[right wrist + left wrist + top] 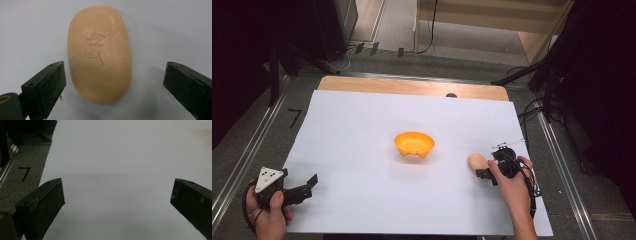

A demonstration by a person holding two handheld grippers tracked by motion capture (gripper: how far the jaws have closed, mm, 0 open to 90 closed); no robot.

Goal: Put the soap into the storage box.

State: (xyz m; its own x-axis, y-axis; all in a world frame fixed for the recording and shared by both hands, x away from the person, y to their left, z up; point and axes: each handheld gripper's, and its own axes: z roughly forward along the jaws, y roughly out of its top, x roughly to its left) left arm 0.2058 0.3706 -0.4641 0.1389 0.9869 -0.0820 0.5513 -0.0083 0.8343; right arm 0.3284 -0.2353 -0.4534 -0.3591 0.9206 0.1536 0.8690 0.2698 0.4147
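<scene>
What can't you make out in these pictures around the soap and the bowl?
- Soap: the stamped mark, right gripper view, too shallow to read; in the high view the right tongs cover its near end.
- Bowl: its inside floor, high view, too small.
- Orange smear, left gripper view's top right: blurred, cut off.

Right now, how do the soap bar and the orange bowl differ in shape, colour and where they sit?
The soap bar is a solid, pale tan oval with a stamped mark on top; the orange bowl is hollow, open-topped and much brighter. The soap bar lies flat by the right hand-held gripper, between its open jaws; the orange bowl stands near the sheet's middle, apart from both hand-held grippers. Both rest on the white sheet.
</scene>
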